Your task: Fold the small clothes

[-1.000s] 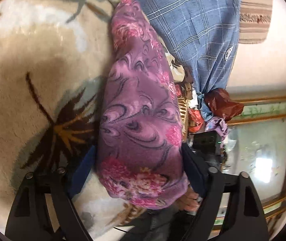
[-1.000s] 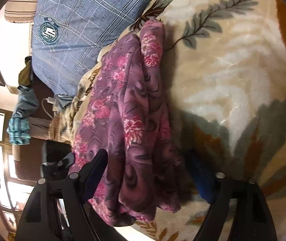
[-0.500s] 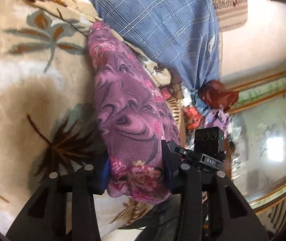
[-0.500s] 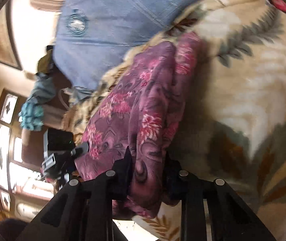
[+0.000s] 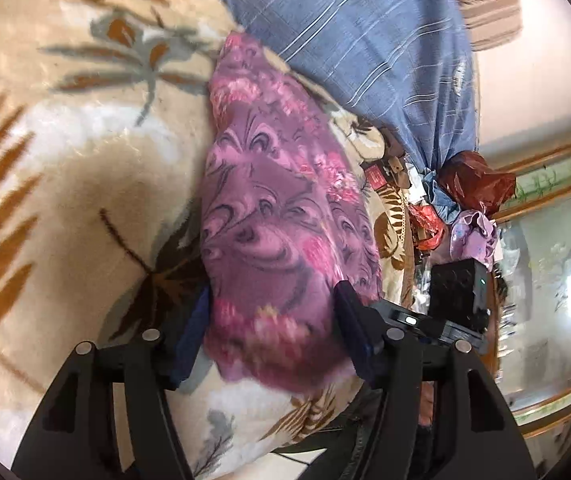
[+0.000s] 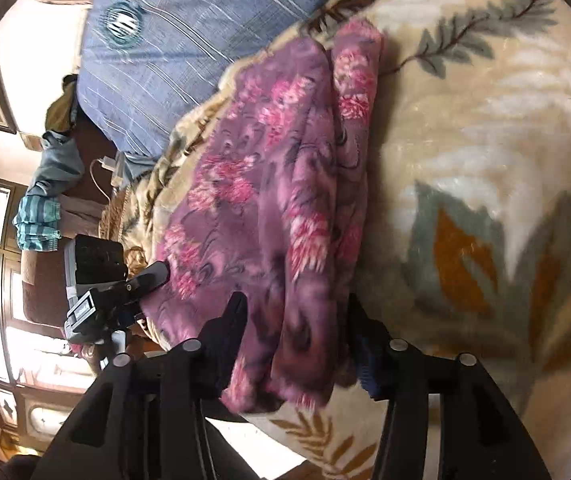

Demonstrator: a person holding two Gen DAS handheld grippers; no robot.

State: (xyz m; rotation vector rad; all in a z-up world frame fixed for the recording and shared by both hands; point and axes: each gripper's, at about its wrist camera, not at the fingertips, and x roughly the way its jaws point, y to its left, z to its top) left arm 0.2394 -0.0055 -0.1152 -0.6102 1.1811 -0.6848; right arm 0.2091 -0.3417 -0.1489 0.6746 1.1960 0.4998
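Purple floral garment point(image 5: 277, 216) lies gathered into a long narrow band on the leaf-patterned blanket point(image 5: 85, 152), just below the blue pillow point(image 5: 357, 40), so a lengthwise fold looks done. Left gripper point(image 5: 271, 332) and right gripper point(image 6: 297, 344) straddle its near end, jaws opening; blur hides whether the pads touch cloth. A crosswise fold probably remains.
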